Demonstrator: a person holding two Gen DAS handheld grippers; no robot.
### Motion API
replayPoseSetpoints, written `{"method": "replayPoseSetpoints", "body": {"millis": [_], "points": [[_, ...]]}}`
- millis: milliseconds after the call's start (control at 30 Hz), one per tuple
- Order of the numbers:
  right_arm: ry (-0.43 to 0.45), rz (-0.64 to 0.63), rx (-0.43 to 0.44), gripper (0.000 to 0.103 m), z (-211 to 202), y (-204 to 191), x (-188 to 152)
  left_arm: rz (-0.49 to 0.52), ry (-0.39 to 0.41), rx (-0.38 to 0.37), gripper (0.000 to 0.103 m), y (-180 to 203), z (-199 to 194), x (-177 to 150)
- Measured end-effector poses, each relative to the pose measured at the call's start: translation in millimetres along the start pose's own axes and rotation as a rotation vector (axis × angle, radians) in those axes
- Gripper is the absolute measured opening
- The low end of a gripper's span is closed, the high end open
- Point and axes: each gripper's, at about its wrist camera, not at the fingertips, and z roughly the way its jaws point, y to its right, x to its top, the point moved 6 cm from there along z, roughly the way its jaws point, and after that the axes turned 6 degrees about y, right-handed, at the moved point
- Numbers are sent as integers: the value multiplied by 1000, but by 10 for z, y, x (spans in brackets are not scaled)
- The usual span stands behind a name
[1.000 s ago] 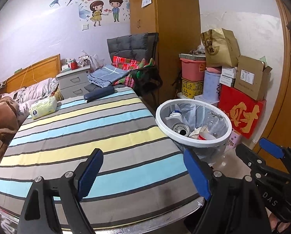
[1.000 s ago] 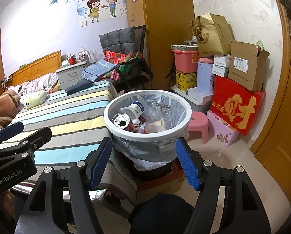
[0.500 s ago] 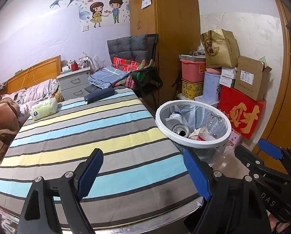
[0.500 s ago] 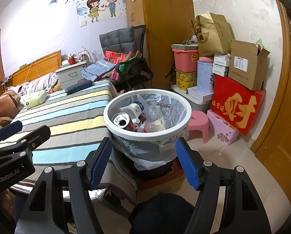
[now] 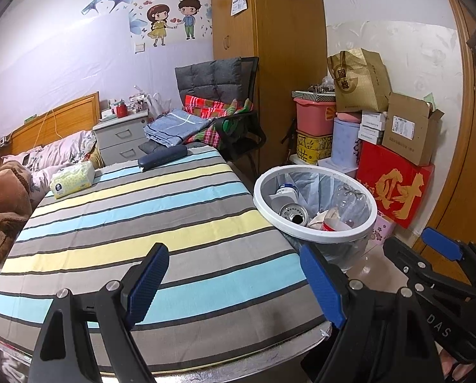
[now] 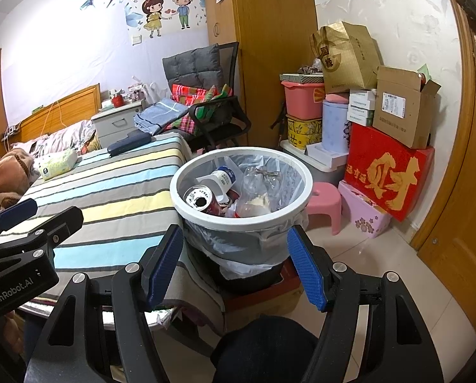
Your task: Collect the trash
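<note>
A white-rimmed trash bin point(image 6: 241, 215) lined with a clear bag stands beside the striped table point(image 5: 136, 223). Inside it lie a drink can point(image 6: 199, 198), a white bottle with a blue cap point(image 6: 222, 177), a crushed clear bottle point(image 6: 260, 182) and paper scraps. In the left wrist view the bin point(image 5: 314, 236) sits right of the table edge. My left gripper point(image 5: 234, 287) hovers open over the near end of the table, nothing between its blue pads. My right gripper point(image 6: 234, 268) is open just in front of the bin, empty.
A tissue pack point(image 5: 72, 179) and a dark blue case point(image 5: 162, 157) lie at the table's far end. Stacked boxes with a red carton point(image 6: 388, 172), a pink stool point(image 6: 324, 199), a chair with folded cloths point(image 6: 203, 108) and a wooden door point(image 6: 461, 191) crowd around.
</note>
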Motion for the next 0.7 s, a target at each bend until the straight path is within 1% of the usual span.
{"method": "replayPoseSetpoints", "body": {"millis": [700], "points": [[-1,-3,1,69,3,0,4,-1,-4,1,84,-14,-6,-16]]}}
